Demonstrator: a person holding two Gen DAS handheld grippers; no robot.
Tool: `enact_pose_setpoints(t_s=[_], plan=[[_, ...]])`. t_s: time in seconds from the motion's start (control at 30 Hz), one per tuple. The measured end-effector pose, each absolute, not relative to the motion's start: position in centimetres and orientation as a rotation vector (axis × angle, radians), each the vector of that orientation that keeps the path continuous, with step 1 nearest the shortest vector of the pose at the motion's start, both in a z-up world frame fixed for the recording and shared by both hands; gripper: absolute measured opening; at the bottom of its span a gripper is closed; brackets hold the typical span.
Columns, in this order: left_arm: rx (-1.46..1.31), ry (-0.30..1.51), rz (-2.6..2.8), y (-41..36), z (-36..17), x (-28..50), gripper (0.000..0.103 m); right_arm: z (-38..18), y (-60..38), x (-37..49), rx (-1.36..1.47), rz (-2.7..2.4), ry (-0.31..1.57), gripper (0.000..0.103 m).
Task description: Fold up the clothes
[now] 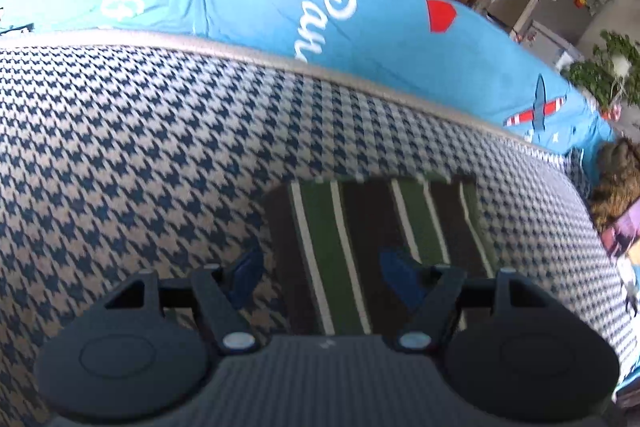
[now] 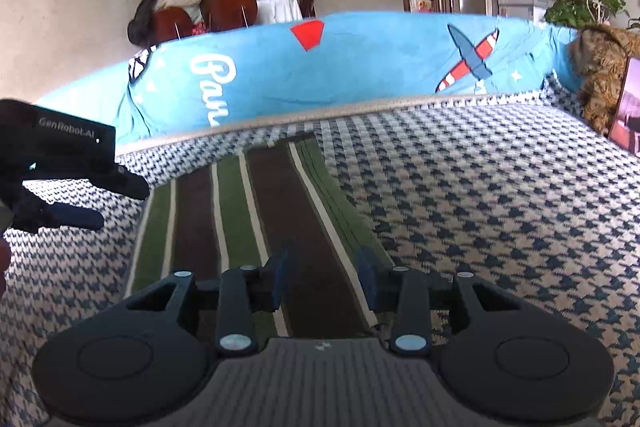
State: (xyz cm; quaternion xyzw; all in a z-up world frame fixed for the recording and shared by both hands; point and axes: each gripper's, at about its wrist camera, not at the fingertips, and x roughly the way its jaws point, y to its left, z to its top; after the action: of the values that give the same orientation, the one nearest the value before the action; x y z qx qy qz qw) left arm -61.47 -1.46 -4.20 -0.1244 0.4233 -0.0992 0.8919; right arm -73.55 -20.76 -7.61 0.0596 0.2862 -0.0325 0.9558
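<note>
A folded garment with green, brown and white stripes [image 2: 256,211] lies flat on the houndstooth seat cover [image 2: 480,211]. It also shows in the left wrist view [image 1: 372,247]. My right gripper [image 2: 324,277] is open and empty, low over the garment's near end. My left gripper [image 1: 322,273] is open and empty, hovering over the garment's left part. In the right wrist view the left gripper [image 2: 90,203] shows at the left, beside the garment's left edge.
A blue cover with white lettering and a plane print [image 2: 360,67] drapes the sofa back behind the seat. A brown patterned cushion [image 2: 608,75] and a purple item [image 2: 628,107] lie at the right end. Chairs, doors, a fridge and a plant stand beyond.
</note>
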Motion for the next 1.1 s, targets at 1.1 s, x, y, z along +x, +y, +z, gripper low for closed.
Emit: enact_pose_setpoints(t_s=[1.1], plan=[[-0.044,0.891,-0.202,-3.3,-6.3,-63.6,0.097,-4.8,-22.0,-63.2,0.150,0.217,0.615,0.044]])
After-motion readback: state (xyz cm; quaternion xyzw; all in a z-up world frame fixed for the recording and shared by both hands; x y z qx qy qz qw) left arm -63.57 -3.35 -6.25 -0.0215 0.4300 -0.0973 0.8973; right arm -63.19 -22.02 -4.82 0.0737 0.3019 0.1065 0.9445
